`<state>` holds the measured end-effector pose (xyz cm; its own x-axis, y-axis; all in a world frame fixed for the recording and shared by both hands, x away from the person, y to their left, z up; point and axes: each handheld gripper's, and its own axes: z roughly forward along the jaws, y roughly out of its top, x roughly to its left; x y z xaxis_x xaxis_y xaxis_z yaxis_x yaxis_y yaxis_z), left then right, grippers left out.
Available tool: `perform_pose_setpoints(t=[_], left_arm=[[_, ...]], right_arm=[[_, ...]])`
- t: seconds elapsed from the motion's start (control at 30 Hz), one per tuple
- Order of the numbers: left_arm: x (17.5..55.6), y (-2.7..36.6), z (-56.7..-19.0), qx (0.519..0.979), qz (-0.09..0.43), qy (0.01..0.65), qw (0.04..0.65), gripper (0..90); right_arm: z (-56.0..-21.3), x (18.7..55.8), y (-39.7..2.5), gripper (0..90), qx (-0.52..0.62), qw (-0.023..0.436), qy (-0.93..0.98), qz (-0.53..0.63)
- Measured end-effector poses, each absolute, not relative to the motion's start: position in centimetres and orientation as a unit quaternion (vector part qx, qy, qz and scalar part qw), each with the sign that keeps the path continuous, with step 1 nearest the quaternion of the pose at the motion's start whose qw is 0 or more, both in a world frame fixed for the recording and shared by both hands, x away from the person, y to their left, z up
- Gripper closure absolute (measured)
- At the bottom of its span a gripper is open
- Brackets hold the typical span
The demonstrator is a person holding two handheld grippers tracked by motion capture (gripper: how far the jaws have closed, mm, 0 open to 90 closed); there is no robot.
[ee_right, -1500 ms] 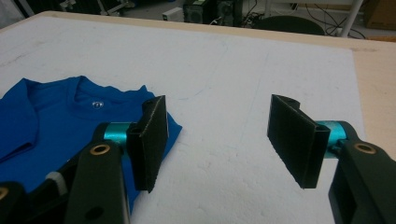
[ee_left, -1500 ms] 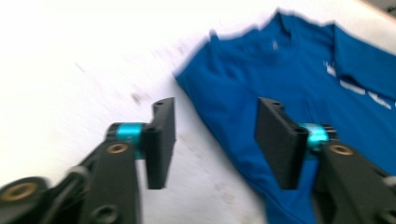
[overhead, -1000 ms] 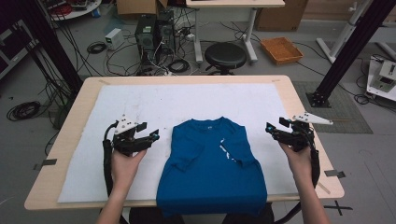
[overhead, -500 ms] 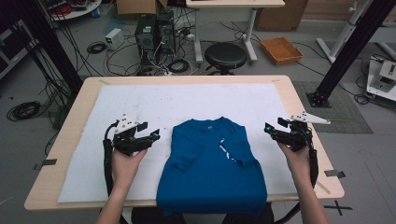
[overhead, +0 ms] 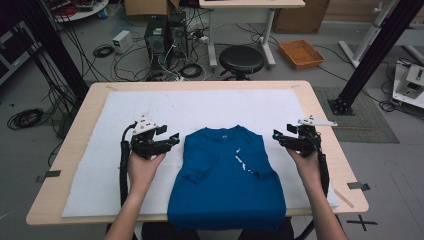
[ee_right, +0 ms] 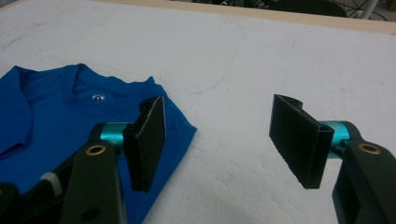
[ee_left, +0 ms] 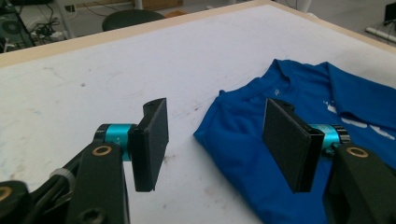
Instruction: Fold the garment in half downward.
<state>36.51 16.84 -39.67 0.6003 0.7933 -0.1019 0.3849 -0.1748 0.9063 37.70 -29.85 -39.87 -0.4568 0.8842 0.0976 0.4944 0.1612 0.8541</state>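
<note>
A blue T-shirt lies folded on the white mat, sleeves tucked inward, collar away from me and hem over the table's front edge. My left gripper hovers open just left of the shirt's upper left corner. Its own view has that corner between the two black pads. My right gripper hovers open just right of the shirt's upper right corner. In the right gripper view the collar lies to the left. Neither gripper holds anything.
The wooden table carries the mat, with bare mat behind the shirt and at both sides. Beyond the table are a black stool, computer towers, cables on the floor, an orange tray and a black frame leg.
Both grippers have crept slightly inward toward the shirt's upper corners. The shirt has not moved.
</note>
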Motion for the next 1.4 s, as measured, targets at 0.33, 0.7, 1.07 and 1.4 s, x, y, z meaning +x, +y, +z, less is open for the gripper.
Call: perform_pose_setpoints(t=[0.33, 0.7, 1.07, 1.4], left_arm=[[40.7, 12.8, -40.6, 0.765, 0.175, 0.402, 0.472, 41.4], [44.6, 10.5, -43.1, 0.791, 0.122, 0.423, 0.425, 47.0], [45.5, 9.5, -44.5, 0.807, 0.115, 0.424, 0.396, 55.3], [45.0, 8.8, -44.3, 0.822, 0.136, 0.405, 0.376, 79.2]], right_arm=[[-40.9, 41.1, -26.6, 43.0, 0.478, 0.193, 0.745, 0.424], [-42.9, 44.5, -23.0, 61.6, 0.47, 0.17, 0.776, 0.385], [-44.6, 45.6, -21.5, 63.1, 0.461, 0.156, 0.798, 0.357], [-44.5, 45.2, -20.6, 87.0, 0.432, 0.172, 0.815, 0.347]])
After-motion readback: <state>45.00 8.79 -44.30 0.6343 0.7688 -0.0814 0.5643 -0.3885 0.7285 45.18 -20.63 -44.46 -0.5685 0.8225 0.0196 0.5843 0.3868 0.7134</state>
